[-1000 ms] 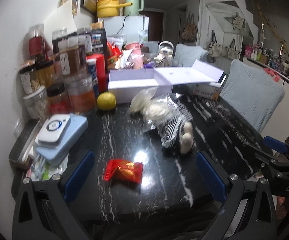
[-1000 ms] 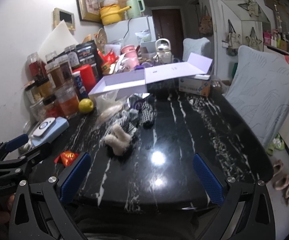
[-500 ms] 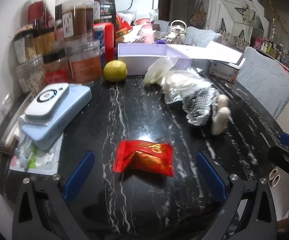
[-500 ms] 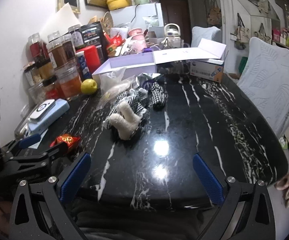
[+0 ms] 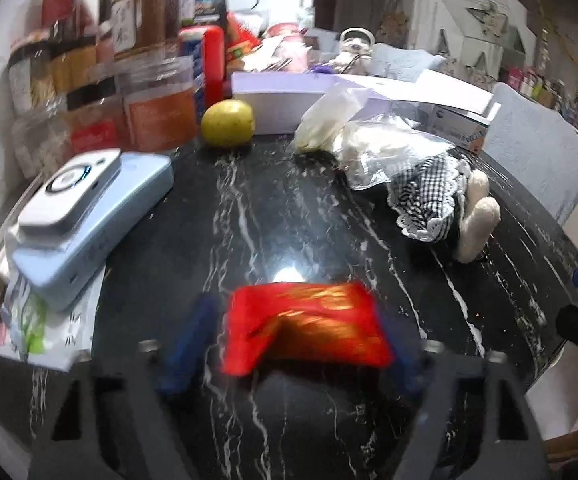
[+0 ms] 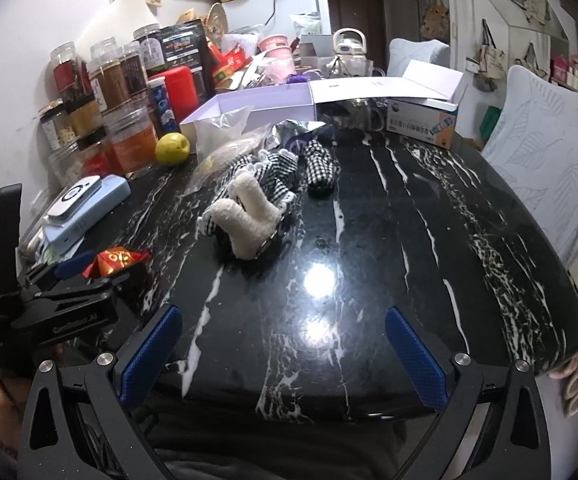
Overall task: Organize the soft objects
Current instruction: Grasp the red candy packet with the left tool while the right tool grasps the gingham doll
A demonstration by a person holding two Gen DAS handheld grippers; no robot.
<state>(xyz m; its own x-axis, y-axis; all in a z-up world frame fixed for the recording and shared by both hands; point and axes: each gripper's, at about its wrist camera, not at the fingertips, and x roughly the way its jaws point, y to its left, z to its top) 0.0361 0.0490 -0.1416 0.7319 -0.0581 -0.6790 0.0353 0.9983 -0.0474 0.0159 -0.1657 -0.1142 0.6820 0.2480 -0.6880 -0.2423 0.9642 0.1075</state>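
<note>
Little of the sorting is judged done. The red pouch (image 5: 307,326), crumpled and glossy, lies near the worktop's (image 5: 297,216) near left corner and is being closed on by the left tongs (image 5: 295,338); firm contact cannot be told through blur. The right tongs (image 6: 285,354) are held open and empty. The plush toy (image 6: 249,216) remains mid-worktop.

A red pouch with gold print (image 5: 305,326) lay crumpled on the black marble table (image 5: 289,216), at six o'clock in the left wrist view. A cream plush toy in a black-and-white checked dress (image 6: 253,200) lay on its side toward two o'clock from it.
</note>
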